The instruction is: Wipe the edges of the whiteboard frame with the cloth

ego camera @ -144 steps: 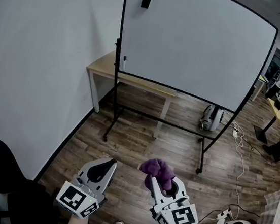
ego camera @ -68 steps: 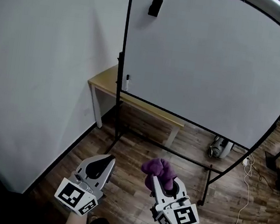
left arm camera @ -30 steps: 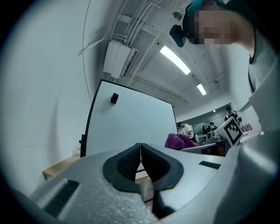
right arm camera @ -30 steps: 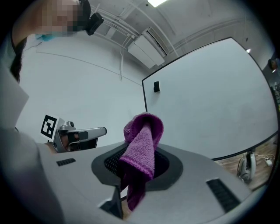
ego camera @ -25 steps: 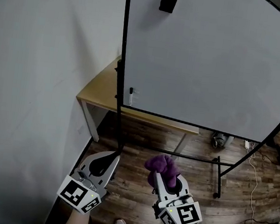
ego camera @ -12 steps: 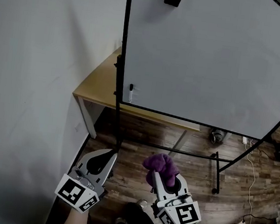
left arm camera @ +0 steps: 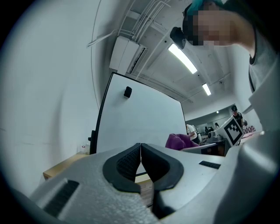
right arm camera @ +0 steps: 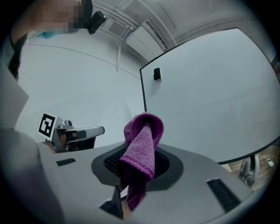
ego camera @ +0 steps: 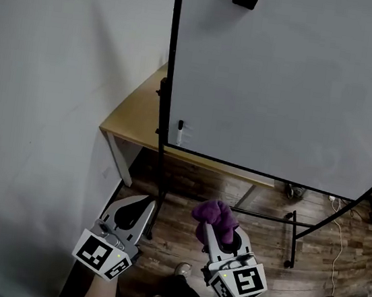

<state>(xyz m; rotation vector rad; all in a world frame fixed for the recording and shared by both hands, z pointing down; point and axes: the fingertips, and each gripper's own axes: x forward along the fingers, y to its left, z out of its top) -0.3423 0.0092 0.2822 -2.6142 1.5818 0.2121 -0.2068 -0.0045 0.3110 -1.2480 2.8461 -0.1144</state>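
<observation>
The cloth [right arm camera: 142, 151] was a purple, nubbly, looped-pile fabric, rough and matt. The left gripper [left arm camera: 140, 146] and right gripper [ego camera: 212, 228] had pale grey bodies of finely grained matt plastic with black, ribbed, rubbery-looking pads [left arm camera: 127, 165]. The whiteboard [ego camera: 295, 91] showed a smooth white face with little shine inside a thin black frame [ego camera: 170, 74] that looked like painted metal, with a table [ego camera: 134, 120] topped in light wood, a floor [ego camera: 262, 243] of dark grained wood-look planks and a plain matt white wall [ego camera: 57, 93] around it.
</observation>
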